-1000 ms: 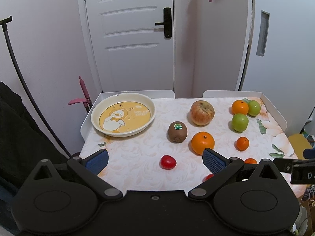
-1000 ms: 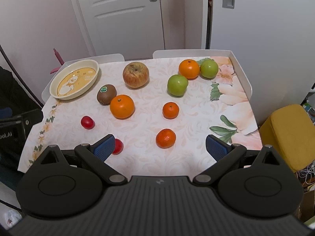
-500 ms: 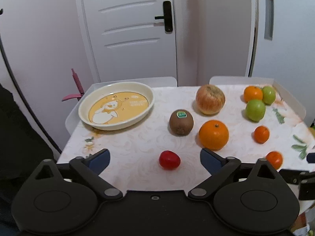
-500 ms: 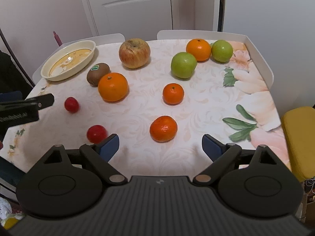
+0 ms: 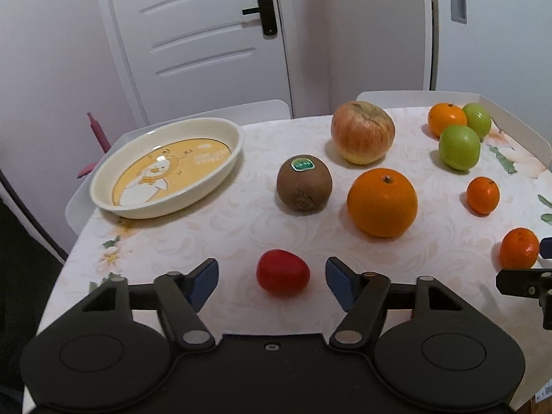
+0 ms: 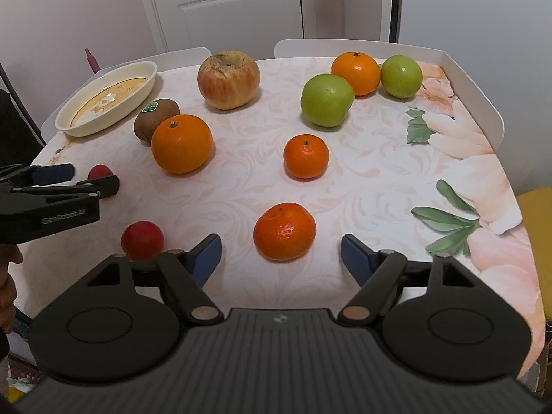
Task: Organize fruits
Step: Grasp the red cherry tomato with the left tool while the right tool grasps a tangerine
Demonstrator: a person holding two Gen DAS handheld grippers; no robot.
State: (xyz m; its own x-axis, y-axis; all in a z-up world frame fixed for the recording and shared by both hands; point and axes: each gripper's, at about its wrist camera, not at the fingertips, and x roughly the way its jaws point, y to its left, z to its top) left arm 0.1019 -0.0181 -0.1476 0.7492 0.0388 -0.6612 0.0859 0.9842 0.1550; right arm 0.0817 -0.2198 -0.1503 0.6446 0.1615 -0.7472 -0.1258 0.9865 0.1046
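Note:
My left gripper (image 5: pixel 272 276) hangs low over the table's near edge, jaws closing around a small red fruit (image 5: pixel 283 272) with gaps on both sides. My right gripper (image 6: pixel 281 253) is closing too, a mandarin (image 6: pixel 284 231) lying between its pads untouched. Behind stand a kiwi (image 5: pixel 304 183), a big orange (image 5: pixel 382 202), a large apple (image 5: pixel 362 132), another mandarin (image 6: pixel 306 156), two green apples (image 6: pixel 327 100) and a far orange (image 6: pixel 355 73). A second red fruit (image 6: pixel 142 239) lies left of the right gripper.
A cream oval dish (image 5: pixel 165 169) with a yellow cartoon bottom sits at the back left. The table (image 6: pixel 379 179) wears a floral cloth, white chair backs behind it. A yellow stool (image 6: pixel 536 241) stands to the right. A hand (image 6: pixel 7 293) shows at left.
Both grippers have sunk toward the table and drawn nearer the fruit. Their jaws have narrowed, the left around the red fruit, the right around the mandarin.

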